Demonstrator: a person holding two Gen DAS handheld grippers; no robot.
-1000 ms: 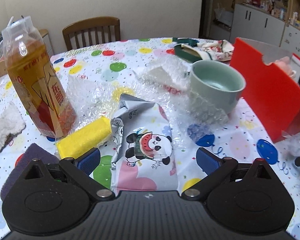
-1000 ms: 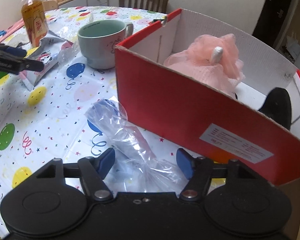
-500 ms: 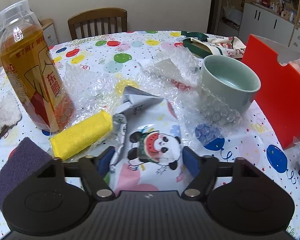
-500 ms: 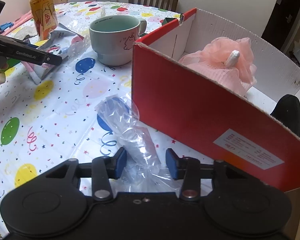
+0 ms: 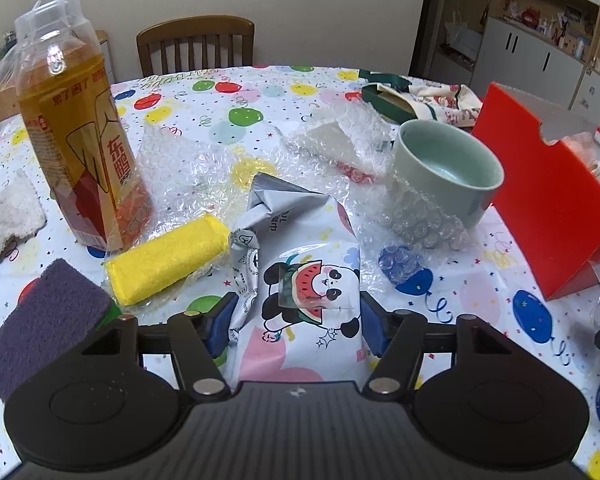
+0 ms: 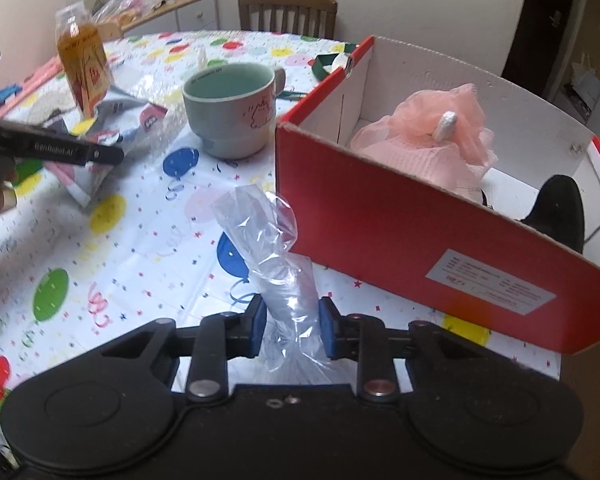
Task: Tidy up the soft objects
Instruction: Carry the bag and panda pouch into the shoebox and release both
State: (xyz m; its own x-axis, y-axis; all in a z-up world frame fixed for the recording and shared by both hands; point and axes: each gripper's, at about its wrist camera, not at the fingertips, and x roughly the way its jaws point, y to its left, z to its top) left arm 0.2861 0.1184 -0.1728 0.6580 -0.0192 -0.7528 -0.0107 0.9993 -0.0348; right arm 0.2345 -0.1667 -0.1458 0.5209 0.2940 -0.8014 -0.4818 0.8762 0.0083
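Left gripper point(image 5: 293, 330) pinches the panda-print tissue pack point(image 5: 300, 280); right gripper point(image 6: 291, 327) clamps the clear plastic bag point(image 6: 278, 264) beside the red box point(image 6: 420, 248).

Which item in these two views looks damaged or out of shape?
The panda packet, between the left hand-held gripper fingers, is crumpled and folded at its far end, while the yellow sponge beside it looks intact.

Both low tabletop views share mug point(image 5: 446, 172)
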